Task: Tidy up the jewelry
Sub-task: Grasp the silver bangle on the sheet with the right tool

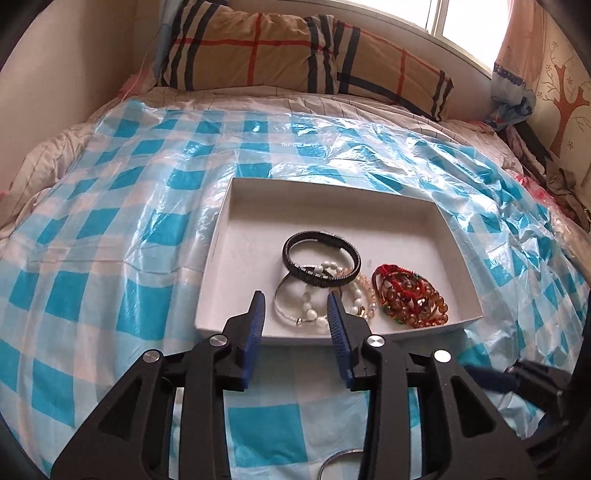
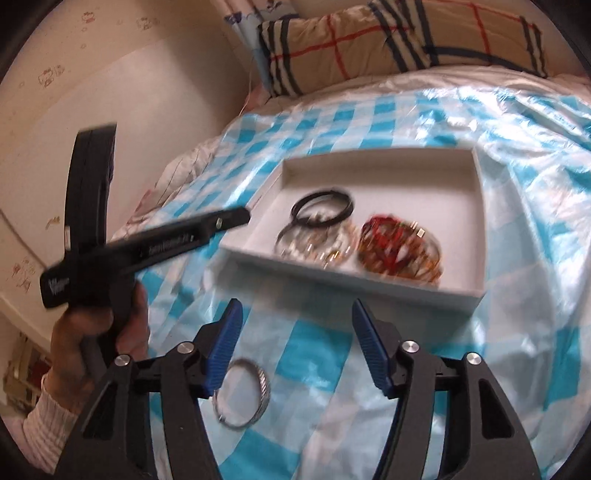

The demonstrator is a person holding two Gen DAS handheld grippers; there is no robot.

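A white shallow tray (image 1: 218, 240) sits on the bed. It holds a black braided bracelet (image 1: 320, 258), a white pearl bracelet (image 1: 314, 304) and a heap of amber beads with red cord (image 1: 410, 299). My left gripper (image 1: 295, 300) hangs open over the tray's near edge, with nothing between its blue pads. In the right wrist view the tray (image 2: 332, 282) lies ahead, blurred. My right gripper (image 2: 296, 306) is open above the sheet. A silver twisted bangle (image 2: 242, 393) lies loose on the sheet beside its left finger (image 2: 225, 332). A hand (image 2: 92, 332) holds the left gripper (image 2: 236, 218).
A blue-and-white checked plastic sheet (image 1: 110, 221) covers the quilt. A plaid pillow (image 1: 295, 51) rests against the headboard below a window (image 1: 469, 26). The wall (image 2: 147, 110) runs along the bed's left side. Crumpled clothes (image 1: 554, 177) lie at the right edge.
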